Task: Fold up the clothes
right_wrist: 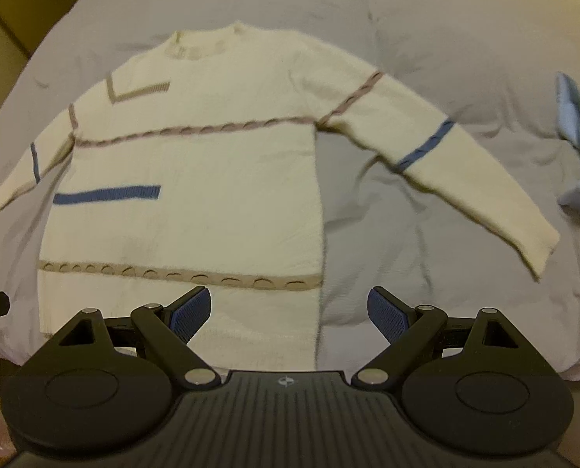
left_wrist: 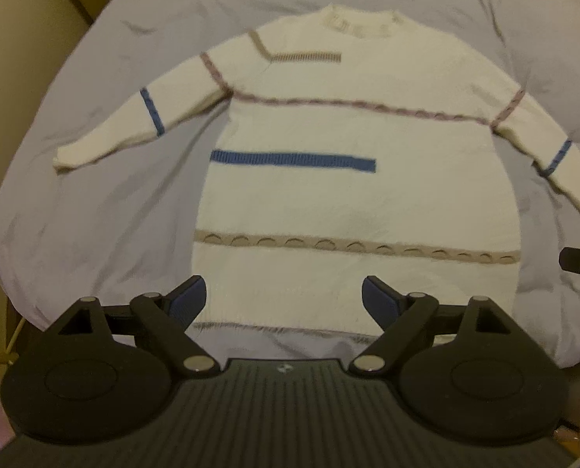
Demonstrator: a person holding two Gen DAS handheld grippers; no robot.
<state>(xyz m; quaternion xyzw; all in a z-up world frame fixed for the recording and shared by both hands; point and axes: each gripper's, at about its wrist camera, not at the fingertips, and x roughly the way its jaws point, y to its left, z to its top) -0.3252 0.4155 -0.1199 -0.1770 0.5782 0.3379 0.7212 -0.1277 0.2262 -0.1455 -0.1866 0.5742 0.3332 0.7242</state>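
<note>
Sweater flat on bed, both claws released.
Cream sweater (left_wrist: 352, 195) lies spread mid-sheet (left_wrist: 94, 234), 2 sleeves out, hem twd near edge. L gripper (left_wrist: 284, 300) & R gripper (right_wrist: 289, 312) hang over hem, jaws wide, nothing betw them.

Cream knit sweater (left_wrist: 352, 202) w/ blue, tan, mauve stripes, flat, front up, sleeves spread

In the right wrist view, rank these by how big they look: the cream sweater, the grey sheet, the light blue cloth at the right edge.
1. Grey sheet: fills most of the view.
2. Cream sweater: spread flat on the sheet.
3. Light blue cloth: smallest, but cut off by the frame edge, so its full size is unsure.
</note>
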